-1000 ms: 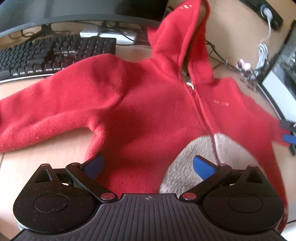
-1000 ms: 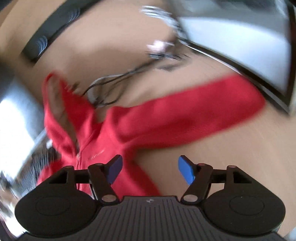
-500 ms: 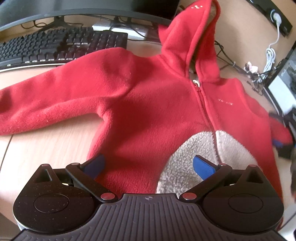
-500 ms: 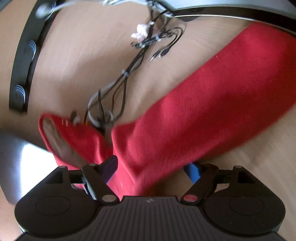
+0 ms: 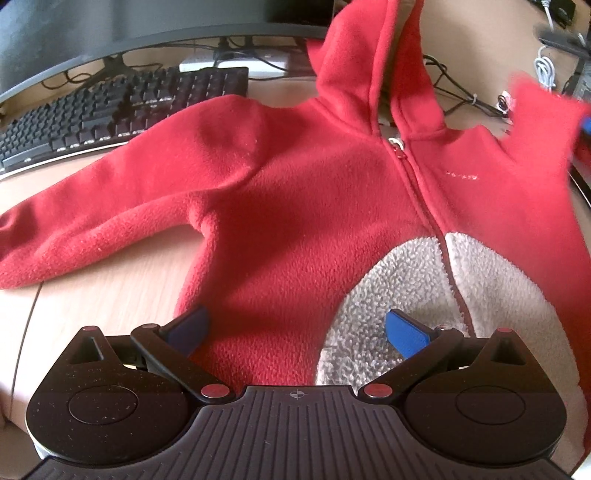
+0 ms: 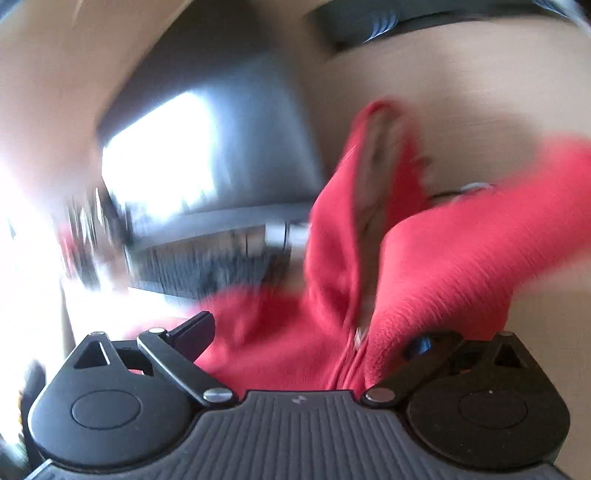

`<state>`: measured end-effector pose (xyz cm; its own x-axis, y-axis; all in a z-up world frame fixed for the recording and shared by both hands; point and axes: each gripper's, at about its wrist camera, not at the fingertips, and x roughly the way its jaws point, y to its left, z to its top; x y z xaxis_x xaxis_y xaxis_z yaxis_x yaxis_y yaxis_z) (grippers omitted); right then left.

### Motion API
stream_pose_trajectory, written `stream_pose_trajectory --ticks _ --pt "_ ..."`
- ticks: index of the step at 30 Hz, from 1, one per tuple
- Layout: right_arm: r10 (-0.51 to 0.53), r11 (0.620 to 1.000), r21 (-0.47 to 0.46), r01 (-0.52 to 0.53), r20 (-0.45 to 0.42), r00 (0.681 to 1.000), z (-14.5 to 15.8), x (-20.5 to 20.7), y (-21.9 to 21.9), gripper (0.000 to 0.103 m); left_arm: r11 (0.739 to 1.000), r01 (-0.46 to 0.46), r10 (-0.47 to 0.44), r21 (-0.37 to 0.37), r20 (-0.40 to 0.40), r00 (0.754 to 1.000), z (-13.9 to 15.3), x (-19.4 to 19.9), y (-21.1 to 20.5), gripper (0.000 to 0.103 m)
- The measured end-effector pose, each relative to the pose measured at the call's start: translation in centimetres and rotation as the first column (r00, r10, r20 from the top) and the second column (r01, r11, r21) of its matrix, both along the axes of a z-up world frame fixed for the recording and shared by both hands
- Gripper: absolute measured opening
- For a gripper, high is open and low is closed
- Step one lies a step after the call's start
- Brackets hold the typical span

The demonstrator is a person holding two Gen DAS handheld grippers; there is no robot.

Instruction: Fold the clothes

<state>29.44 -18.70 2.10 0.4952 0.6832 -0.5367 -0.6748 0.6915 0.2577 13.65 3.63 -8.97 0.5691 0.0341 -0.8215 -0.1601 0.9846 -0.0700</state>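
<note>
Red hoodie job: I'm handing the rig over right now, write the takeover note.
Left tongs: open, empty, hovering over the hem of the red hoodie.
Right tongs: opening, blurred; the right sleeve lies across them, not pinched.
Hoodie: front up, zipped, on the desk beside the keyboard; left sleeve spread out flat.
Done: right sleeve swung toward the chest.
Left: fold left sleeve, hood, then body.

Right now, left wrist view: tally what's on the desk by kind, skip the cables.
Red fleece hoodie: 1
Black keyboard: 1
Monitor: 1
Total: 3
</note>
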Motion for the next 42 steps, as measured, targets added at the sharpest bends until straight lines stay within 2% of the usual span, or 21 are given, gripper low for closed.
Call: stream_pose_trajectory --ticks 2,6,9,15,17,19,22,24,26,30,31,32,33,34,36,37,38,40,41,42 --pt "-0.007 0.997 -0.081 0.01 0.039 0.999 -0.4 -1.0 1.1 0.099 1.0 0.006 -0.006 -0.003 0.0 1.0 0.0 -0.1 0.1 0.103" --pt "-0.049 0.991 -0.127 0.052 0.025 0.998 -0.4 -1.6 0.2 0.099 1.0 0.012 -0.012 -0.025 0.008 1.0 0.1 -0.3 0.4 0.103" --pt "-0.082 0.974 -0.206 0.092 0.056 0.995 -1.1 -2.0 -0.6 0.099 0.999 0.02 -0.019 -0.032 0.016 1.0 0.0 -0.3 0.5 0.103" --pt "-0.073 0.902 -0.404 0.151 0.204 0.976 -3.0 -4.7 -1.2 0.099 0.998 0.039 -0.038 -0.057 0.023 0.999 0.1 -0.4 0.9 0.103" --pt "-0.064 0.863 -0.468 0.19 0.271 0.96 -3.7 -5.4 -1.4 0.099 0.993 0.035 -0.031 -0.115 0.039 0.999 0.6 -0.7 1.5 0.103" --pt "-0.079 0.836 -0.497 0.231 0.308 0.948 -4.2 -5.7 -2.1 0.099 0.964 0.049 -0.025 -0.263 0.094 0.995 1.7 -1.0 2.6 0.103" --pt "-0.132 0.817 -0.5 0.287 0.322 0.937 -4.4 -5.3 -3.0 0.099 0.897 0.064 0.009 -0.438 0.162 0.987 2.9 -0.7 3.8 0.103" --pt "-0.162 0.806 -0.497 0.322 0.337 0.927 -4.2 -5.0 -3.4 0.099 0.858 0.027 0.06 -0.513 0.152 0.987 2.9 0.6 4.3 0.103" --pt "-0.16 0.793 -0.508 0.336 0.358 0.92 -4.3 -4.7 -3.3 0.099 0.842 -0.039 0.115 -0.539 0.108 0.988 2.0 2.6 4.7 0.103" --pt "-0.062 0.762 -0.573 0.302 0.4 0.915 -5.6 -3.3 -1.8 0.098 0.858 -0.118 0.178 -0.501 0.073 0.981 0.6 6.1 4.2 0.101" --pt "-0.049 0.76 -0.581 0.291 0.395 0.917 -6.0 -2.6 -1.6 0.097 0.872 -0.126 0.187 -0.473 0.083 0.979 0.7 6.7 3.8 0.098" --pt "-0.057 0.762 -0.577 0.294 0.393 0.918 -6.0 -1.9 -1.8 0.093 0.9 -0.122 0.179 -0.418 0.101 0.979 0.9 7.4 3.1 0.08" --pt "-0.091 0.758 -0.56 0.333 0.415 0.905 -5.6 -1.2 -2.1 0.085 0.929 -0.112 0.163 -0.353 0.119 0.979 1.2 8.0 2.3 0.06" --pt "-0.139 0.748 -0.535 0.392 0.452 0.881 -4.9 -0.6 -2.5 0.082 0.953 -0.102 0.146 -0.285 0.137 0.98 1.5 8.7 1.5 0.057" --pt "-0.229 0.735 -0.449 0.507 0.54 0.81 -2.8 0.1 -3.9 0.081 0.974 -0.049 0.09 -0.219 0.179 0.98 2.7 9.8 0.4 0.043" --pt "-0.265 0.734 -0.406 0.544 0.566 0.781 -1.8 0.3 -4.5 0.081 0.984 -0.016 0.055 -0.176 0.223 0.973 3.8 10.1 0.0 0.04" --pt "-0.282 0.746 -0.389 0.541 0.551 0.785 -1.4 0.6 -4.9 0.082 0.992 0.018 0.017 -0.123 0.275 0.961 5.1 10.4 -0.5 0.038" --pt "-0.294 0.779 -0.382 0.498 0.478 0.827 -1.4 0.9 -5.3 0.082 0.998 0.054 -0.048 -0.008 0.348 0.936 6.9 10.3 -1.3 0.038" --pt "-0.298 0.795 -0.376 0.476 0.441 0.847 -1.4 1.1 -5.5 0.082 0.997 0.063 -0.075 0.045 0.368 0.927 7.3 10.3 -1.7 0.038" --pt "-0.301 0.81 -0.37 0.454 0.402 0.865 -1.4 1.3 -5.7 0.082 0.996 0.057 -0.078 0.07 0.356 0.931 6.8 10.4 -1.7 0.038"
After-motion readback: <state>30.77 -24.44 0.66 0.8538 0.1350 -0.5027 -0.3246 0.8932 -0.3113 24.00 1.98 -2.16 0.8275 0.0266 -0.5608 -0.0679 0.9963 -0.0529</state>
